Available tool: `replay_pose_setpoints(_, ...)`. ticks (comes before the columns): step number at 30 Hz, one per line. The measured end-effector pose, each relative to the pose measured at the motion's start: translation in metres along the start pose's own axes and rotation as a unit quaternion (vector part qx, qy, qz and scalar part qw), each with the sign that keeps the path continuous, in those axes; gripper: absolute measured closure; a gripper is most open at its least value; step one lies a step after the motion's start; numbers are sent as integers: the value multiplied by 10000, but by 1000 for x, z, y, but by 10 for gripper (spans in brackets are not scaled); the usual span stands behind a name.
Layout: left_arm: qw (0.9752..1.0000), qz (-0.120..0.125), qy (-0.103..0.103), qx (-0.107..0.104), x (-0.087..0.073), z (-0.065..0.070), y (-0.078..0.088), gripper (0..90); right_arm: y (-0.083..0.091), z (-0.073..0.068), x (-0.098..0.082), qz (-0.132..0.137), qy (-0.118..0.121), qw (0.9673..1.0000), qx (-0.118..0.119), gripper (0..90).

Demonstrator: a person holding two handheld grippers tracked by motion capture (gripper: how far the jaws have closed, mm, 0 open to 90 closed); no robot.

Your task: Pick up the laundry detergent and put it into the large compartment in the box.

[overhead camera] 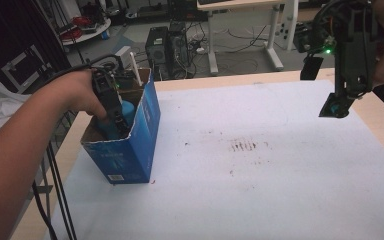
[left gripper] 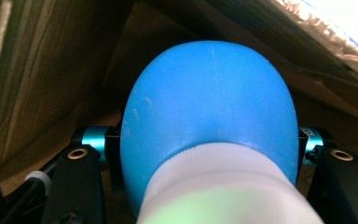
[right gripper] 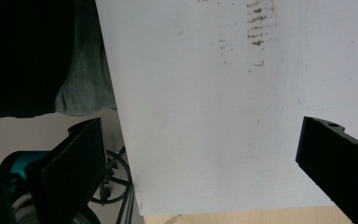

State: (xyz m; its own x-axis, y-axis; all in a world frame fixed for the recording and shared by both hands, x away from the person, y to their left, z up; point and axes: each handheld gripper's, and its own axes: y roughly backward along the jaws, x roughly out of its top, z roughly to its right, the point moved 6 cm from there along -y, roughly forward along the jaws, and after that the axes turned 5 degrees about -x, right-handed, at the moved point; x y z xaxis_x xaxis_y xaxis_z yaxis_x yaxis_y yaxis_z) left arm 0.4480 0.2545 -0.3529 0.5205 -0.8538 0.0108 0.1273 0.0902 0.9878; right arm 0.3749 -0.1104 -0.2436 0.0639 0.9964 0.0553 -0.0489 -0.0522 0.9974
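Note:
A blue cardboard box stands open-topped at the left end of the white sheet. My left gripper reaches down into it and is shut on a rounded blue bottle. In the left gripper view both jaws press the sides of the blue bottle, whose white neck points at the camera, with the box's brown inner walls around it. My right gripper hangs in the air over the sheet's far right corner. Its jaws stand open and bare over the white sheet.
A white stick pokes up from the box's far corner. Brown smudges mark the middle of the sheet. The bare wooden table edge runs along the right. Computer cases and cables lie on the floor beyond.

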Motion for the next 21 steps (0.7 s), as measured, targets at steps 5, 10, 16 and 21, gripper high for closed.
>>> replay_pose_setpoints(5,10000,-9,59,3,1,0,0,385,0,0,0,-14,-13,10000,3,9)
replay_pose_setpoints(10,9999,-13,135,18,-1,0,2,340,0,-1,0,0,-11,10000,-12,9)
replay_pose_setpoints(16,9998,53,179,18,-3,1,9,306,1,-2,-2,-25,-48,10000,-23,9)
replay_pose_setpoints(21,9997,43,229,124,-4,3,15,269,0,-3,-2,1,-24,10000,-28,9)
